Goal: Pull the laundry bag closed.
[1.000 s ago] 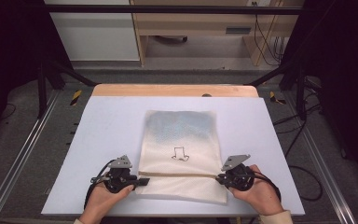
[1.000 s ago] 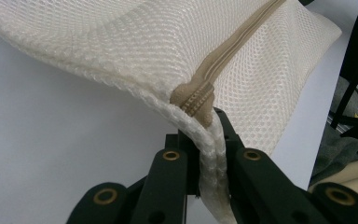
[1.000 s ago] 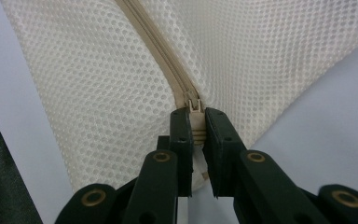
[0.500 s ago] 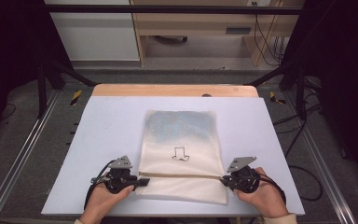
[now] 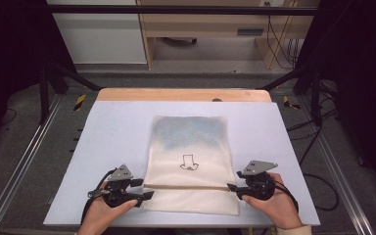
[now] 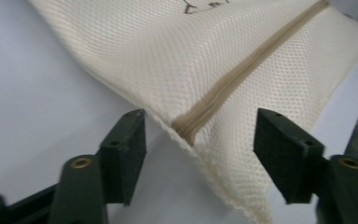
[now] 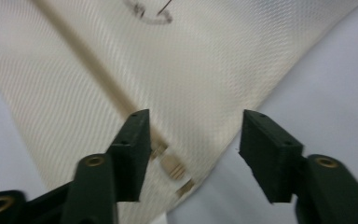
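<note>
Left tongs (image 5: 144, 188): jaws have just been opening and stand apart; the cloth's left edge lies between them, not pinched, as the left gripper view shows.
Right tongs (image 5: 233, 188): jaws have likewise just been opening; they straddle the cloth's right edge with nothing clamped.
Cloth: cream mesh fabric bag with a tan zip band (image 5: 191, 161); lies flat between the two tongs, its near part folded over.
Zip band (image 6: 242, 77): tan strip crossing the cloth from one pair of tongs to the other; its end sits between the left jaws.
Printed mark (image 5: 188, 163): small dark outline on the cloth, just beyond the zip band.
Desk (image 5: 107, 132): pale blue-white top under the cloth, bare on every side of it.
Step in hand: judged a release after laying the fold.
Doing it well: draw both tongs straight outward from the cloth, level and together, so no jaw snags the mesh or lifts the fold.
</note>
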A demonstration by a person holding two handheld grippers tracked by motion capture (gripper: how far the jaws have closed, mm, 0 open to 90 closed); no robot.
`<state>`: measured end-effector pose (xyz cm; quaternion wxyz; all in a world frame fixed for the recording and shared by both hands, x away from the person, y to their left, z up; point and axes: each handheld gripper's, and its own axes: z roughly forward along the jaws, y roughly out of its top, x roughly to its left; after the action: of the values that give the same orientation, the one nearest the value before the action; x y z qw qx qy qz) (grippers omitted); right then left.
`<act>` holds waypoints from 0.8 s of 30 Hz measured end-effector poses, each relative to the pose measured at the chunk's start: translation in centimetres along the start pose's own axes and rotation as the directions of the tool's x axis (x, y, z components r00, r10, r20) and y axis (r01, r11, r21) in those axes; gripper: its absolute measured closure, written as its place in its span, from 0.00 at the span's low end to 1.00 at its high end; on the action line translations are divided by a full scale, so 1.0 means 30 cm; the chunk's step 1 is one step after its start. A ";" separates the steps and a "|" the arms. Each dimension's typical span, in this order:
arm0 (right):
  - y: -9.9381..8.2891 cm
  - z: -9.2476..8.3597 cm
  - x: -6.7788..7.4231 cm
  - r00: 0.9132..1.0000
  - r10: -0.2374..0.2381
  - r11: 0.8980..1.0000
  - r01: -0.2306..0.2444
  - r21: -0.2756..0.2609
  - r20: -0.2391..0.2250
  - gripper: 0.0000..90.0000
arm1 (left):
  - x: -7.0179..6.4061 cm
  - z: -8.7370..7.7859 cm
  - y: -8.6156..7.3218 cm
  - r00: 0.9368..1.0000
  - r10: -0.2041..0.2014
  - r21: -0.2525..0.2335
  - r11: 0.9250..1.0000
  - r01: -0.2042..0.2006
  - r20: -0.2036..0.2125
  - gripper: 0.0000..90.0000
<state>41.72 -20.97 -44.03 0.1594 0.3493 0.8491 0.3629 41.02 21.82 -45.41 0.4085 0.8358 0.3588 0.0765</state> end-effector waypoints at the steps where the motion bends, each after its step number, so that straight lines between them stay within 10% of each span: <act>1: 0.006 -0.004 -0.008 1.000 0.013 0.999 -0.012 -0.031 0.025 0.37 | 0.005 -0.010 0.001 1.000 0.002 -0.019 1.000 -0.003 -0.019 0.28; 7: 0.016 -0.023 -0.035 0.986 0.084 0.988 -0.063 -0.144 0.146 0.18 | 0.046 -0.041 0.009 0.996 -0.027 -0.072 0.997 0.021 -0.083 0.13; 24: 0.014 -0.032 -0.065 0.967 0.130 0.974 -0.083 -0.210 0.219 0.06 | 0.088 -0.077 0.024 0.983 0.008 -0.197 0.979 -0.045 -0.184 0.07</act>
<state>42.80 -22.62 -43.04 0.2714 0.4166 0.7640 0.4112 42.35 24.71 -43.82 0.4550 0.7847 0.3738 0.1938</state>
